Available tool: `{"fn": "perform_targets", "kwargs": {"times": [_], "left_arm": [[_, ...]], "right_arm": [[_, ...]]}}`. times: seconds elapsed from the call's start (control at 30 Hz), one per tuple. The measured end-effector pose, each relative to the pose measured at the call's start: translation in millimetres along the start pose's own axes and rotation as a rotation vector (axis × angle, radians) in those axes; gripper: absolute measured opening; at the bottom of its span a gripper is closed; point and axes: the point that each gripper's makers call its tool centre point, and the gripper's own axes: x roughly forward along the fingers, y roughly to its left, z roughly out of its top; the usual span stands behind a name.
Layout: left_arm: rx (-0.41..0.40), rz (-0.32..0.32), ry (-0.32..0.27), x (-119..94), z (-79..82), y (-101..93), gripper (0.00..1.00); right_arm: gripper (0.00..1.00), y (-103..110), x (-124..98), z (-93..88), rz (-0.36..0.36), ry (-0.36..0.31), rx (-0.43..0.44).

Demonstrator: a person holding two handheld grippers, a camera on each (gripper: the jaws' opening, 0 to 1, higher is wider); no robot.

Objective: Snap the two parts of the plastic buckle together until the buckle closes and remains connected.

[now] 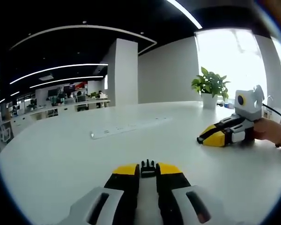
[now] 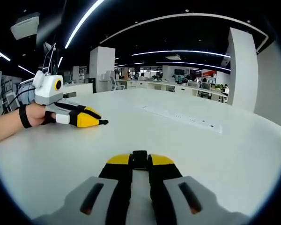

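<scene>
A: Buckle parts?
B: Pronged part [image 1: 148, 168] clamped in left gripper [image 1: 148, 169], prongs forward; socket [image 2: 140, 159] clamped in right gripper [image 2: 140, 161].
A: Surroundings?
B: White table [image 1: 61, 154], power strip [image 1: 129, 127], plant [image 1: 210, 86]; grippers well apart.

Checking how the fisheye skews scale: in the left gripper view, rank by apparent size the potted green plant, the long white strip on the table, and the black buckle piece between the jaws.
1. Long white strip
2. Potted green plant
3. Black buckle piece

The buckle sits nearest the camera, so it is truly small.
</scene>
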Motion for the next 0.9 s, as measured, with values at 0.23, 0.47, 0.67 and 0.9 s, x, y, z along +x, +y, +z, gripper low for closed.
{"fn": "perform_targets", "kwargs": {"times": [0.23, 0.47, 0.67, 0.9], "left_arm": [[-0.001, 0.002, 0.0, -0.1, 0.2, 0.5, 0.11], [0.015, 0.011, 0.0, 0.1, 0.4, 1.2, 0.09], [0.03, 0.013, 0.0, -0.1, 0.7, 0.8, 0.08], [0.059, -0.008, 0.002, -21.0, 4.1, -13.1, 0.0]], "right_arm": [[0.13, -2.4, 0.7, 0.5, -0.001, -0.001, 0.0], [0.13, -3.2, 0.5, 0.3, -0.006, 0.002, -0.004], [0.12, -3.3, 2.0, 1.6, -0.038, 0.019, -0.038], [0.12, -5.5, 0.7, -0.9, -0.077, 0.05, 0.021]]}}
